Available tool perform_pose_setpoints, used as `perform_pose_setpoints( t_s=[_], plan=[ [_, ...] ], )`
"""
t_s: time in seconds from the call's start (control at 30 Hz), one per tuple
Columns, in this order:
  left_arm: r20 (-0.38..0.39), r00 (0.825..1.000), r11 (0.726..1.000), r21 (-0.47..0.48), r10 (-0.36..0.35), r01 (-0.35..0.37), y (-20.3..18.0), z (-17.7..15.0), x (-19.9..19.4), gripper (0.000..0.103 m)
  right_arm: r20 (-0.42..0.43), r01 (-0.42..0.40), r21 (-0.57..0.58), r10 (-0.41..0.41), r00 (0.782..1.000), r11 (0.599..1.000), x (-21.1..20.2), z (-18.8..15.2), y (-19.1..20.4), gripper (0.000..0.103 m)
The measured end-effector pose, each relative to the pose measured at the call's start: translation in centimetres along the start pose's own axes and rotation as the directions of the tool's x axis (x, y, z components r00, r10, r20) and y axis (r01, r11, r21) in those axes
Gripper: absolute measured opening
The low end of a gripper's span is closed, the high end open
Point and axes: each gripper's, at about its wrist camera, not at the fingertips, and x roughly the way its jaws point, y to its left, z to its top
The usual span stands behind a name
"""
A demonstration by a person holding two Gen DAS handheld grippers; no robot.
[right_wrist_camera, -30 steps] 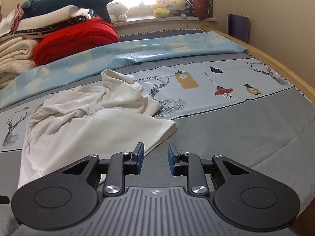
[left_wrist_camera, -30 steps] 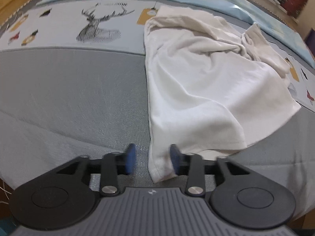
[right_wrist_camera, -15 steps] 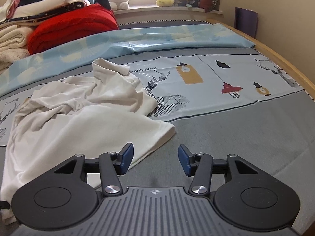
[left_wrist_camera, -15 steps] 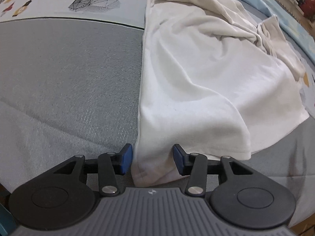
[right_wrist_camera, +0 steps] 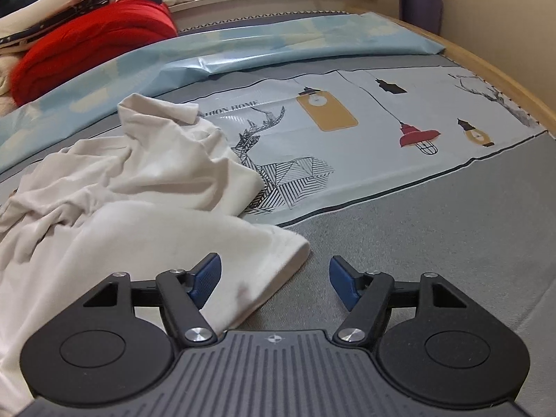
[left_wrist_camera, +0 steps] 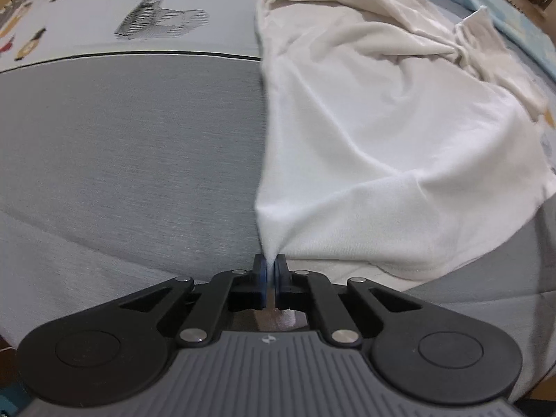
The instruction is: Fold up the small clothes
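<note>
White garment (left_wrist_camera: pixel 399 146) lies crumpled on grey bed (left_wrist_camera: pixel 121 146). Left tool (left_wrist_camera: pixel 270 271), open a sec ago, now pinches its near corner. Right tool (right_wrist_camera: pixel 274 278) is opening over opposite corner, not gripping yet; spreading can follow.

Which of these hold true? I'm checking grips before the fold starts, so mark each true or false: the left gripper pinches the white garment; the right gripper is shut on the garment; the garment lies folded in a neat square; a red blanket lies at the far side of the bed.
1. The left gripper pinches the white garment: true.
2. The right gripper is shut on the garment: false; its jaws are opening, one garment corner between them, unpressed.
3. Folded in a neat square: false; it lies crumpled.
4. A red blanket lies at the far side: true.
</note>
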Motion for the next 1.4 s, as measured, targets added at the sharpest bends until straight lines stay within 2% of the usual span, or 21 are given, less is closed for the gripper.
perform_pose_setpoints(
  t_s=[0.17,0.33,0.4,0.43,0.47,0.5,0.67,0.83,0.9,1.0,1.17,1.3,1.37,1.4],
  plan=[
    [0.02,0.996,0.996,0.002,0.091,-0.091,0.9,0.3,-0.2,0.004,-0.014,-0.019,0.007,0.02,1.0,1.0,1.0,0.3,-0.4,0.071],
    [0.014,0.999,0.997,-0.062,0.047,-0.046,1.7,0.4,-0.3,0.005,-0.063,-0.036,0.003,0.037,0.997,0.999,2.4,-0.1,-0.3,0.069],
    [0.007,1.0,0.996,-0.088,0.016,-0.016,2.1,0.5,-0.2,0.005,-0.099,-0.039,-0.044,0.034,0.995,0.998,3.0,-0.7,0.5,0.049],
    [0.006,1.0,0.996,-0.092,0.011,-0.01,2.2,0.5,-0.2,0.005,-0.116,-0.03,-0.088,0.02,0.993,0.996,3.2,-1.0,1.0,0.019],
    [0.007,1.0,0.996,-0.091,0.007,-0.006,2.2,0.5,-0.2,0.005,-0.129,-0.009,-0.144,-0.01,0.992,0.99,3.3,-1.4,1.5,0.01],
    [0.011,1.0,0.997,-0.083,0.004,-0.003,2.2,0.6,-0.3,0.005,-0.12,0.0,-0.171,-0.021,0.993,0.985,3.1,-1.6,1.7,0.007],
    [0.057,0.998,0.999,-0.047,-0.023,0.026,2.3,-0.2,-1.8,0.004,-0.103,-0.054,-0.147,0.039,0.994,0.988,0.4,-1.2,0.3,0.005],
    [0.118,0.991,0.998,0.013,-0.06,0.059,2.2,-1.7,-4.5,0.003,-0.056,-0.077,-0.152,0.069,0.996,0.985,-4.6,-1.3,-2.6,0.005],
    [0.136,0.988,0.997,0.039,-0.068,0.063,2.4,-2.3,-5.6,0.003,-0.066,-0.081,-0.153,0.071,0.995,0.985,-6.6,-1.9,-4.1,0.005],
    [0.13,0.991,0.996,0.082,-0.028,0.017,3.2,-3.1,-6.5,0.003,-0.119,-0.114,-0.163,0.095,0.988,0.98,-9.0,-3.2,-6.0,0.005],
    [0.054,0.998,0.981,0.189,0.023,-0.033,5.0,-4.3,-6.5,0.003,-0.281,-0.195,-0.246,0.123,0.952,0.949,-11.6,-6.9,-7.4,0.005],
    [-0.042,0.999,0.946,0.324,0.023,-0.008,5.0,-6.3,-5.6,0.006,-0.444,-0.294,-0.34,0.124,0.888,0.893,-12.4,-10.2,-7.3,0.005],
    [-0.001,0.999,0.931,0.364,0.039,-0.036,4.9,-6.6,-6.0,0.007,-0.48,-0.312,-0.384,0.101,0.871,0.869,-12.7,-11.2,-7.1,0.007],
    [0.032,0.999,0.929,0.368,0.031,-0.041,4.9,-6.5,-6.5,0.008,-0.476,-0.31,-0.394,0.096,0.874,0.865,-12.9,-11.4,-7.1,0.007]
  ],
)
